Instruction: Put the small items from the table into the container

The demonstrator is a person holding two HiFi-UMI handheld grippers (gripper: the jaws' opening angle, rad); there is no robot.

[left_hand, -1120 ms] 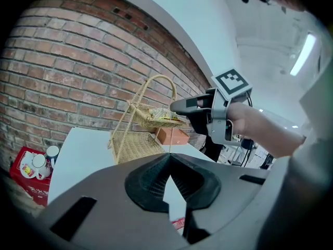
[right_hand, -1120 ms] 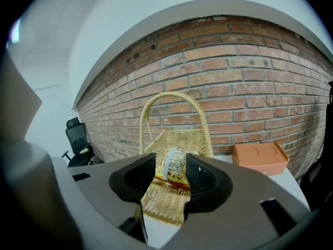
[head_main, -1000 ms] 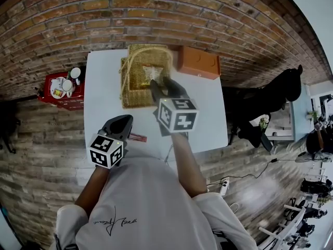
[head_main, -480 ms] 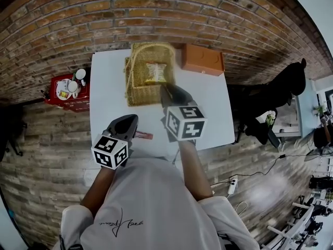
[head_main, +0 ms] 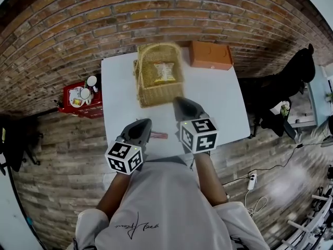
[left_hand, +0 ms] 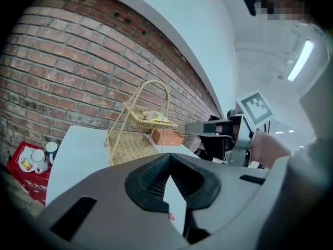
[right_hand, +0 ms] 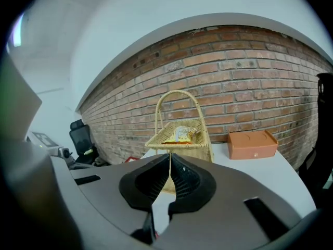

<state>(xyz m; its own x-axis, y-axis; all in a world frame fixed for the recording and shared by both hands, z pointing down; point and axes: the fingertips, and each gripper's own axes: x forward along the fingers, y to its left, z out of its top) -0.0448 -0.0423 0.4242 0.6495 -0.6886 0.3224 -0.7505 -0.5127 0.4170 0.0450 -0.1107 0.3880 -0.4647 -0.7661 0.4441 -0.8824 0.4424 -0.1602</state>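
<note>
A wicker basket with a tall handle stands at the far middle of the white table. A yellow snack packet lies inside it, and shows again as the packet in the basket. My right gripper hovers short of the basket, shut, with nothing between its jaws. My left gripper is over the near table edge, shut and empty. A small red item lies on the table just right of it.
An orange box sits at the table's far right corner, beside the basket. On the floor to the left stands a red crate with cups. A black chair is off the right side. A brick wall runs behind the table.
My right gripper has drawn back from above the basket toward the near side of the table, and the packet stays in the basket. The left gripper has kept its place.
</note>
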